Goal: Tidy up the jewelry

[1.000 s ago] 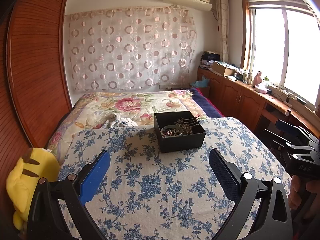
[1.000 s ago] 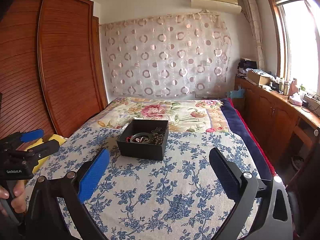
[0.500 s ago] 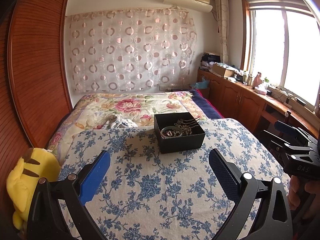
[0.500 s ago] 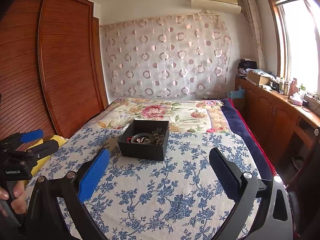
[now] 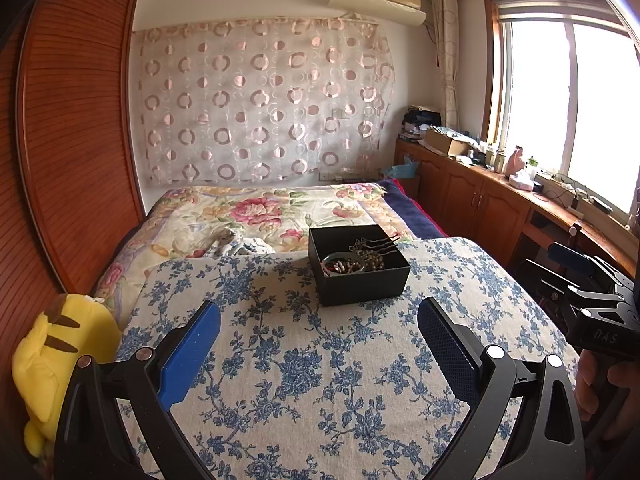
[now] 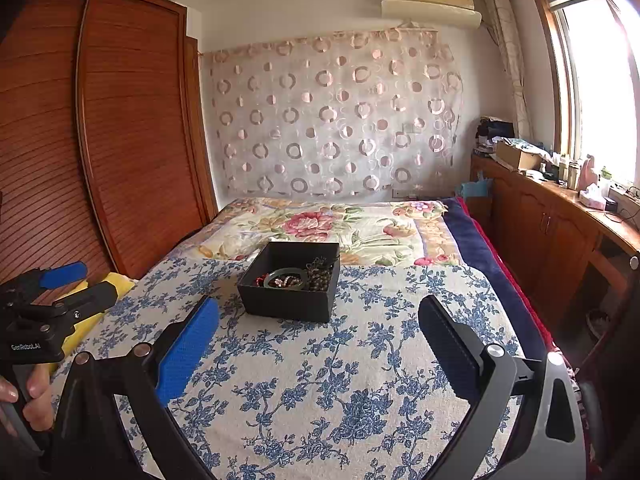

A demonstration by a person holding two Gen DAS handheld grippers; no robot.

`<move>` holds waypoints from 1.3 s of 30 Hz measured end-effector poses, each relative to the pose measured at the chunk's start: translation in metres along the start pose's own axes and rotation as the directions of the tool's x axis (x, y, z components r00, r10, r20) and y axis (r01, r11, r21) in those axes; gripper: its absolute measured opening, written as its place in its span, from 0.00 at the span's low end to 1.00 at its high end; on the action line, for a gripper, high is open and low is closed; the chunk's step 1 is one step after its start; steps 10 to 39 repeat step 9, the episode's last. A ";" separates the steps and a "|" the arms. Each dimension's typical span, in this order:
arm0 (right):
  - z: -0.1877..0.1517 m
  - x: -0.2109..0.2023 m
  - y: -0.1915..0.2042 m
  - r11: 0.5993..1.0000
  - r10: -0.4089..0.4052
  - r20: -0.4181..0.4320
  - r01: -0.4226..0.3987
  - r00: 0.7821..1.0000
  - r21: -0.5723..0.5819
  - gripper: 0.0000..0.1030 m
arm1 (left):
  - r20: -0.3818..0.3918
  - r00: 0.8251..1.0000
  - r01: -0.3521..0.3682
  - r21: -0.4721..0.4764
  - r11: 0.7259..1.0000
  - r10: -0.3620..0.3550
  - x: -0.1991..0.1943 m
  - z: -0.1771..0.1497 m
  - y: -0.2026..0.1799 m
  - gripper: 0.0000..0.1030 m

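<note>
A black open box (image 5: 362, 283) (image 6: 289, 298) stands on the blue-flowered cloth (image 5: 304, 364) (image 6: 360, 380) near its far edge. Inside lie a green bangle (image 5: 344, 262) (image 6: 287, 279), dark beads (image 6: 320, 276) and metal hairpins (image 5: 378, 244). My left gripper (image 5: 319, 328) hovers open over the cloth, short of the box, with nothing between its fingers. My right gripper (image 6: 319, 326) is open too, also nearer than the box and empty. Each gripper shows at the edge of the other's view, the right gripper (image 5: 580, 280) and the left gripper (image 6: 52, 292), held by a hand.
A floral quilt (image 5: 256, 216) covers the bed behind the cloth. A yellow plush toy (image 5: 52, 356) lies at the left by the wooden wardrobe (image 6: 100, 140). Wooden cabinets (image 6: 560, 232) with clutter on top run under the window at the right.
Both views have shifted only slightly; the box sits a touch lower in the right wrist view. Both grippers stay open and empty.
</note>
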State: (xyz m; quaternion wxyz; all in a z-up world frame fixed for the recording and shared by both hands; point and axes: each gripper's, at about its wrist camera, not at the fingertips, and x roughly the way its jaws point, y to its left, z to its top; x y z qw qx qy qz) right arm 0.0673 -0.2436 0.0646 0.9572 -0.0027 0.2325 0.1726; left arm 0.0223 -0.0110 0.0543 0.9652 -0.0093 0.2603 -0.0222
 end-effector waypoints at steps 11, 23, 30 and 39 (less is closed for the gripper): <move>0.000 0.000 0.002 1.000 0.001 0.000 -0.001 1.000 0.001 0.97 | 0.000 1.000 -0.009 -0.005 1.000 0.009 -0.003 0.000 0.001 0.92; 0.000 0.000 0.002 1.000 0.001 0.000 -0.001 1.000 0.001 0.97 | 0.000 1.000 -0.009 -0.005 1.000 0.009 -0.003 0.000 0.001 0.92; 0.000 0.000 0.002 1.000 0.001 0.000 -0.001 1.000 0.001 0.97 | 0.000 1.000 -0.009 -0.005 1.000 0.009 -0.003 0.000 0.001 0.92; 0.000 0.000 0.002 1.000 0.001 0.000 -0.001 1.000 0.001 0.97 | 0.000 1.000 -0.009 -0.005 1.000 0.009 -0.003 0.000 0.001 0.92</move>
